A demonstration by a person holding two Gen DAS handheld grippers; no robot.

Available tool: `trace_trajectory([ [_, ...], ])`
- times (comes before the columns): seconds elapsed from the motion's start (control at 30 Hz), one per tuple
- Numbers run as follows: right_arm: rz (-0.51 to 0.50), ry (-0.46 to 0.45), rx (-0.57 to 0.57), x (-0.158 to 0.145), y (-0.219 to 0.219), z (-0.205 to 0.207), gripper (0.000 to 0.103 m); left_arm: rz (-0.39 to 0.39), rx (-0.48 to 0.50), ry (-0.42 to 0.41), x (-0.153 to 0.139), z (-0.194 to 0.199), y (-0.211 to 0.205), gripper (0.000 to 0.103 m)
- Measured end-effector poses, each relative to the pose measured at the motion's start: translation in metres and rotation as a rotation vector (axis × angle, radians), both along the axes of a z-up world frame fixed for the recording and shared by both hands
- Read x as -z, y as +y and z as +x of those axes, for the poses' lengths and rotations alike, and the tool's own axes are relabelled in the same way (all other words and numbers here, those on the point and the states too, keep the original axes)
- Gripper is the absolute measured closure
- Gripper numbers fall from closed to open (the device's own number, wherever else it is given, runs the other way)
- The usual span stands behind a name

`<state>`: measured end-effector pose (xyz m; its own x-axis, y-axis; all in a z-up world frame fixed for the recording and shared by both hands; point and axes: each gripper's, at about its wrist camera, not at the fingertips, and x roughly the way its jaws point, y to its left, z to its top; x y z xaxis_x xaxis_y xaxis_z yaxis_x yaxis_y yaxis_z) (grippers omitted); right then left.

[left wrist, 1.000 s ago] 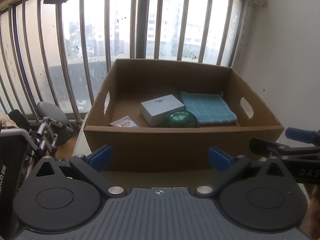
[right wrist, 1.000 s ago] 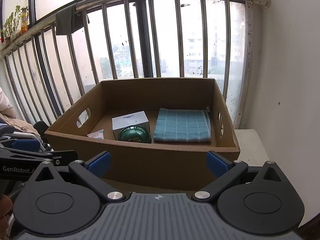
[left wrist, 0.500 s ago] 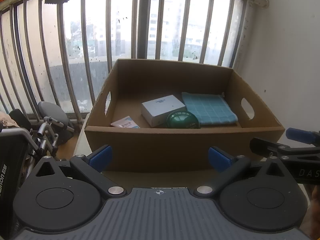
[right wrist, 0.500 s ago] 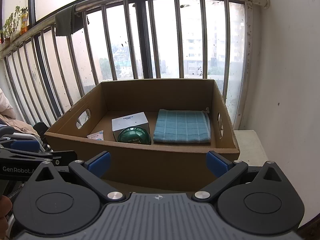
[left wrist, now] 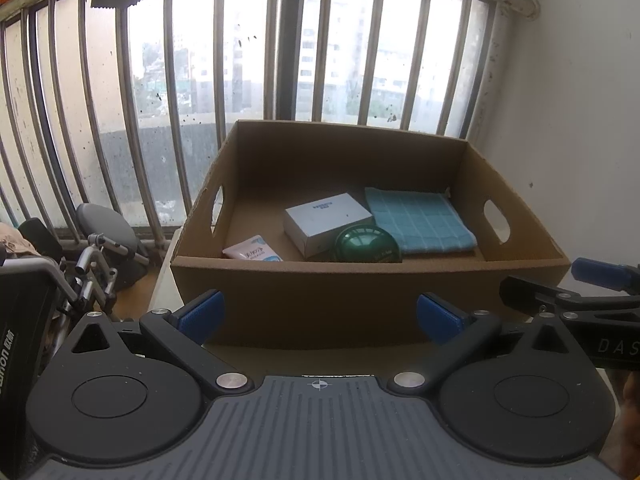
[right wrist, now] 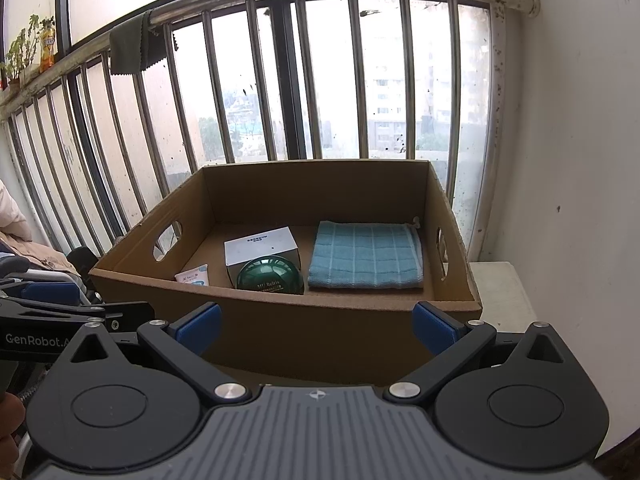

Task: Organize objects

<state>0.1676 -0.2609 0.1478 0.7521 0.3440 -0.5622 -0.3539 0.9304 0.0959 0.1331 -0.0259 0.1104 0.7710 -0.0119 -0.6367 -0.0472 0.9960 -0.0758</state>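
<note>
I held my left tool [left wrist: 320, 316] and right tool [right wrist: 316, 322] spread and empty before the cardboard box [right wrist: 280, 320], where the towel [right wrist: 366, 256], white carton [right wrist: 260, 246], green jar [right wrist: 270, 276] and tube [right wrist: 194, 274] lay

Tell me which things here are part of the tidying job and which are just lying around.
Part of the job: cardboard box, white box, green jar, blue cloth, small tube.

Just lying around: dark rag on the railing, potted plant and bottle on the ledge.
</note>
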Motion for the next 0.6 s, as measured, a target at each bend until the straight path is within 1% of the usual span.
trace_trajectory([
  [0.6,0.004,-0.009,-0.004,-0.0033,0.0036,-0.0016,0.0,0.005,-0.006,-0.008,-0.003,0.0001,-0.0004,0.001],
])
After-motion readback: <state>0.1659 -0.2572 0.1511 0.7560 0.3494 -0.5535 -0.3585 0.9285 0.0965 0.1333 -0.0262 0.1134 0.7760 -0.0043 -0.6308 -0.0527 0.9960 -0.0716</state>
